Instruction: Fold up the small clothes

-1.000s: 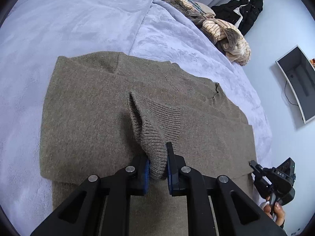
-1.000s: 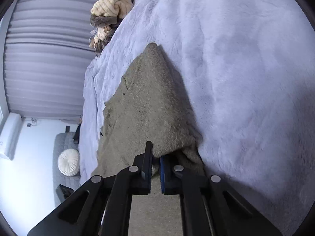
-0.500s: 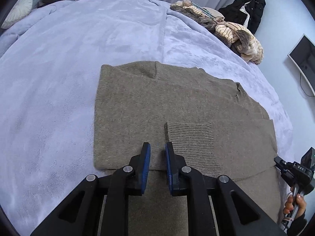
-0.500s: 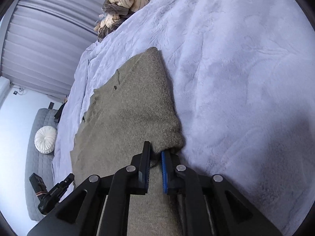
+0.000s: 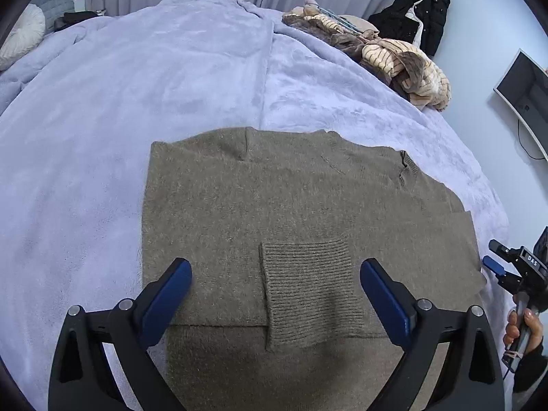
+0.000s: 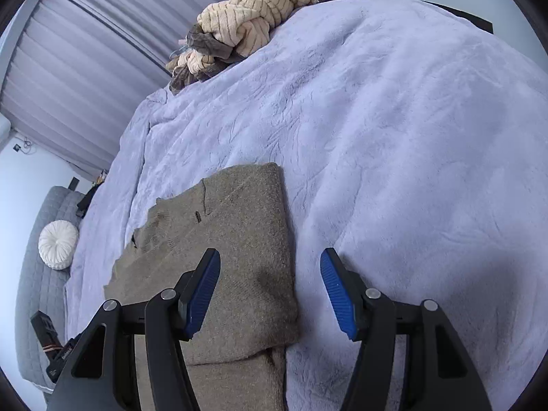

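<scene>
Both tools hang with their blue pads spread wide and nothing between them. Seen from its own camera, the left gripper [image 5: 275, 287] hovers over the brown sweater [image 5: 274, 205], its jaws straddling the ribbed cuff [image 5: 308, 291] of a sleeve folded flat across the body. That cuff lies at about 6 o'clock in the left wrist view, its end just overlapping the folded edge below it. The right gripper [image 6: 270, 284] is likewise apart and empty, its left pad above the knit and its right pad above bare bedding, so the sweater's side edge runs between them.

The sweater lies flat on the lavender blanket [image 5: 171, 85], sleeves tucked in so that it makes a rough rectangle, with the neckline [image 5: 406, 167] toward 2 o'clock in the left view. In the right wrist view it [image 6: 222, 239] fills the lower left, from 6 to 9 o'clock.

Farther out, a heap of striped cream clothes [image 5: 404, 65] sits at the blanket's far edge near 1 o'clock, and a black coat [image 5: 421, 10] hangs behind it. A round white cushion [image 6: 57, 245] rests on a grey sofa [image 6: 34, 291] at 9 o'clock in the right view. Pleated curtains [image 6: 85, 51] cover the wall beyond.
</scene>
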The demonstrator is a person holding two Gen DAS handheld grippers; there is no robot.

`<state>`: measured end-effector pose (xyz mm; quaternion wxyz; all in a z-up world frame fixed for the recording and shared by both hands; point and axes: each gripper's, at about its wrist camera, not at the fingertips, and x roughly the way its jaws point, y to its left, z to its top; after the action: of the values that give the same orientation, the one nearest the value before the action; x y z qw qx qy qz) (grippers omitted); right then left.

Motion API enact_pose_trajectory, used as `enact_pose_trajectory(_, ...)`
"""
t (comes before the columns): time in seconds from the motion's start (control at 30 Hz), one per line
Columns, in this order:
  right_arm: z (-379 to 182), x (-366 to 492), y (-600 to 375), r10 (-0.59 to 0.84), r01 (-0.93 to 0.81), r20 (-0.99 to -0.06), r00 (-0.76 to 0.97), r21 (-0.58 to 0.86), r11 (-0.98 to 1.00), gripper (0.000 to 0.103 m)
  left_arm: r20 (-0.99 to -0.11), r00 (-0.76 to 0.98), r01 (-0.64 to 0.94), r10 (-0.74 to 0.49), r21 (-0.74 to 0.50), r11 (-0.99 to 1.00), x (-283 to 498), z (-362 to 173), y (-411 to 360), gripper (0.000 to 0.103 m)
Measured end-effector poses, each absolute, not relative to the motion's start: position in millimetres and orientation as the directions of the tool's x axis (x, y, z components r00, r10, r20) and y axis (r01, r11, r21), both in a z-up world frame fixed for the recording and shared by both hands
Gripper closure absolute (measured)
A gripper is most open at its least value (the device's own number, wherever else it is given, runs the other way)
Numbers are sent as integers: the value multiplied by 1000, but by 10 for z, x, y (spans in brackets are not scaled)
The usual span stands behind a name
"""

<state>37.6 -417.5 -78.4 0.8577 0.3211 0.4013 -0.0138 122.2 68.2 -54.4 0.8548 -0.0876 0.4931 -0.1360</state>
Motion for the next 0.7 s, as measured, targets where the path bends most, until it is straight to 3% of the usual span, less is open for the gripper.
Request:
enact_pose_trajectory(0.1,-918,488,-4119,258,280,-713,651,542,792,37,-839,422,164,-343,-302,939,1363,-628,595,8)
enact_pose_trajectory(0.17,-974,536,-4075,265,275,-718,644,540,795,37,-855,393,174,-337,-291,941,1434,-704,522,38)
enact_pose_trajectory(0.23,-1007,575,-4043,266,268,-715,647,540,798,41,-864,379,176,-332,-285,942,1475,-734,474,92)
enact_pose_trajectory(0.27,-1020,602,-4018,276,255,-717,640,537,804,75,-853,374,186,-366,-317,930,1484,-705,457,93)
enact_pose_trajectory(0.3,-1026,633,-3980,285,240,-730,622,523,818,96,-838,391,196,-381,-329,924,1477,-644,445,93)
enact_pose_trajectory(0.43,-889,623,-3818,178,215,-752,635,393,894,94,-802,473,277,-365,-258,926,1485,-437,359,93)
enact_pose_trajectory(0.57,-1006,681,-3855,136,262,-774,618,365,893,93,-856,421,226,-300,-221,949,1597,-727,389,92)
enact_pose_trajectory(0.7,-1051,613,-3953,154,273,-765,625,399,875,90,-847,471,184,-245,-177,967,1459,-767,567,66)
